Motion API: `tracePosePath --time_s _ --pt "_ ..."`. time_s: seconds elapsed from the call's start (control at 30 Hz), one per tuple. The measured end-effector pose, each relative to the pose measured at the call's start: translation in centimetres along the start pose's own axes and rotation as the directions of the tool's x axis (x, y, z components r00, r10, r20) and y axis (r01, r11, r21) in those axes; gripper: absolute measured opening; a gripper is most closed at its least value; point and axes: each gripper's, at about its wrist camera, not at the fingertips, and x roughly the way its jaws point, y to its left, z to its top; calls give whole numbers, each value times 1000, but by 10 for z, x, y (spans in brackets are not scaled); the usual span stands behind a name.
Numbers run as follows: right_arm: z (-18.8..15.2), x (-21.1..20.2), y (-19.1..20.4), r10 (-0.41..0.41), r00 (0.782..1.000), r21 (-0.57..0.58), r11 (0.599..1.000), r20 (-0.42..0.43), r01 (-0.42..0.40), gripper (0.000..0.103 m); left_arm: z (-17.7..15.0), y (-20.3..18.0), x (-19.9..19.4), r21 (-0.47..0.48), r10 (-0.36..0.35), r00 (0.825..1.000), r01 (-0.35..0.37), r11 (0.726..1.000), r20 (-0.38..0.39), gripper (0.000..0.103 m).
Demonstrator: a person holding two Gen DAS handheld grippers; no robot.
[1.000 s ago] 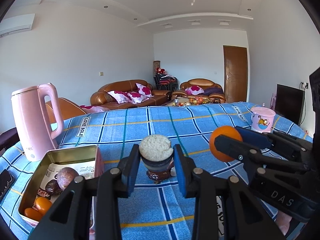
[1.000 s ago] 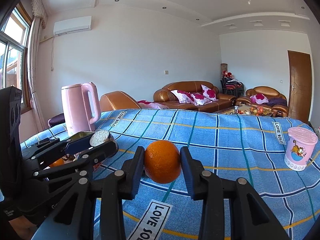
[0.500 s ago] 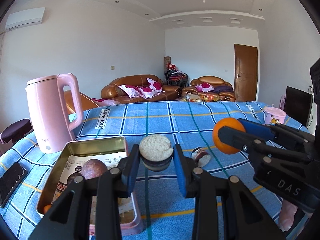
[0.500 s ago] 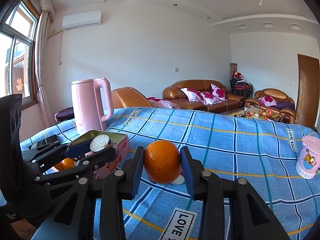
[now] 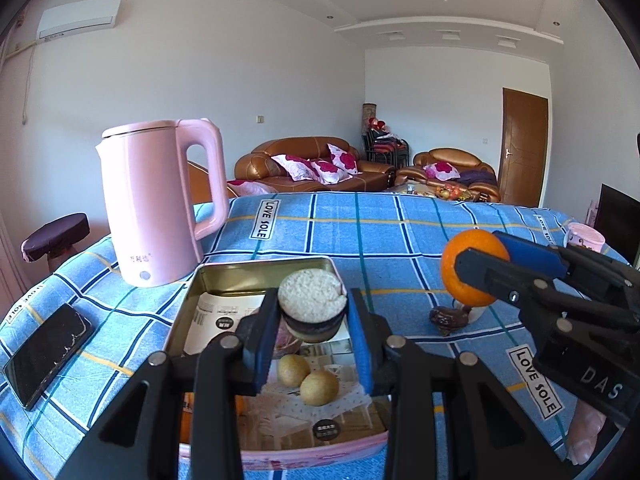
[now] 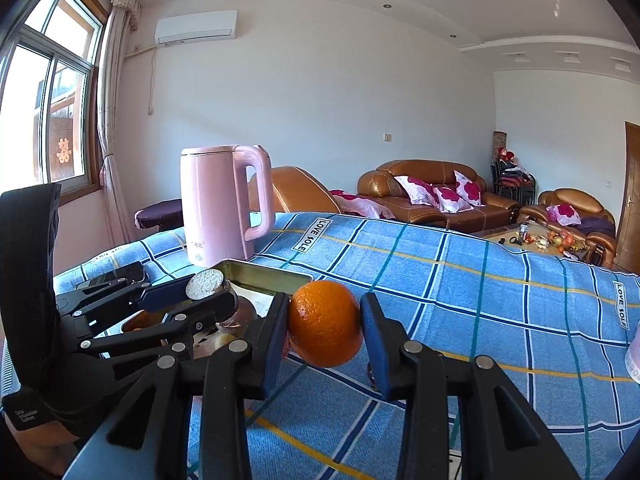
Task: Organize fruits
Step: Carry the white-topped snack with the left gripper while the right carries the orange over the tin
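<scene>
My left gripper [image 5: 313, 334] is shut on a cut dark fruit half [image 5: 312, 305] with a pale rough face, held above the open metal tin [image 5: 256, 272]. The tin holds two small tan fruits [image 5: 307, 379], an orange fruit [image 5: 186, 420] at its near left and printed paper. My right gripper [image 6: 325, 330] is shut on an orange [image 6: 325, 322], held above the blue checked cloth just right of the tin [image 6: 276, 276]. The orange [image 5: 470, 266] and right gripper also show in the left wrist view. A dark date-like fruit [image 5: 448, 316] lies on the cloth under the orange.
A pink kettle [image 5: 160, 204] stands behind the tin at the left. A black phone [image 5: 46, 354] lies on the cloth at the far left. A pink cup [image 5: 584, 236] stands at the far right table edge. Sofas and a door lie beyond.
Both grippers have moved left with their fruit. The left gripper went from beside the tin to over it; the kettle and tin have come closer.
</scene>
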Motion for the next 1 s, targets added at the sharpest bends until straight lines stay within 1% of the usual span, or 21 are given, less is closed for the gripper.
tracePosePath --time_s 0.27,0.47,1.0 --pt "8 14 22 35 999 -30 999 -5 -35 39 -2 20 -1 -10 39 999 -39 999 -15 35" --pt "10 25 33 55 998 -42 998 -20 -55 39 -4 34 4 -19 64 997 -65 998 -47 35" --pt "6 60 49 88 992 -36 995 -89 -92 39 -7 56 19 -47 79 991 -85 995 -109 35"
